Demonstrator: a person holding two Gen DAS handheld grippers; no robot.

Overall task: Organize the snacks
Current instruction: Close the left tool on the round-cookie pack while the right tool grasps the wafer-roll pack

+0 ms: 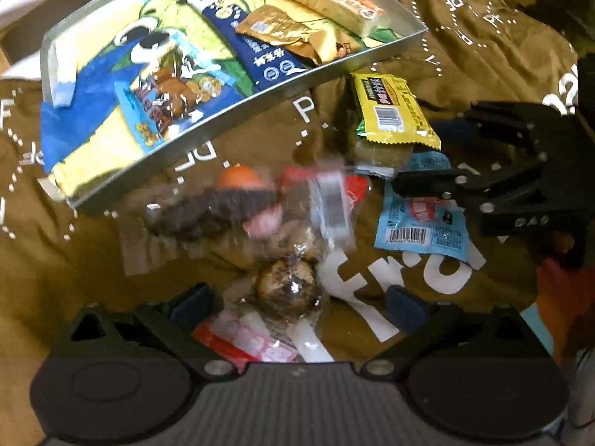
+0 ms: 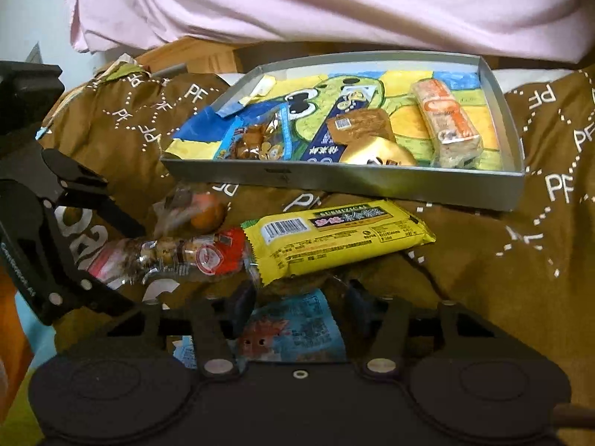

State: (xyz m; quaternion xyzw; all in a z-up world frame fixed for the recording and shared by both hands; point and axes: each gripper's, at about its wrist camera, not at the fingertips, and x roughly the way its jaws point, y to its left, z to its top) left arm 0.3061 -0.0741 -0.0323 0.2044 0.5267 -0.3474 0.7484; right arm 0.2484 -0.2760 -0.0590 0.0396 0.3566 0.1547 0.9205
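Note:
A grey tray (image 1: pixel 223 111) (image 2: pixel 334 182) with a cartoon liner holds several wrapped snacks. In front of it, loose snacks lie on the brown cloth. They include a yellow packet (image 1: pixel 390 107) (image 2: pixel 334 238), a light blue packet (image 1: pixel 420 223) (image 2: pixel 297 330), a clear red-ended pack (image 2: pixel 186 256) and a clear-wrapped round brown ball (image 1: pixel 286 290). My left gripper (image 1: pixel 299 304) (image 2: pixel 122 206) is open, its fingers wide on either side of the ball without touching it. My right gripper (image 2: pixel 299 303) (image 1: pixel 418 154) is open, with the blue packet between its fingers below the yellow packet's edge.
The brown cloth (image 2: pixel 483 260) with white letters is rumpled under everything. An orange round sweet (image 2: pixel 208 212) lies near the tray's front wall. Pink fabric (image 2: pixel 334 0) hangs across the back above a wooden edge (image 2: pixel 193 55). The two grippers are close together over the pile.

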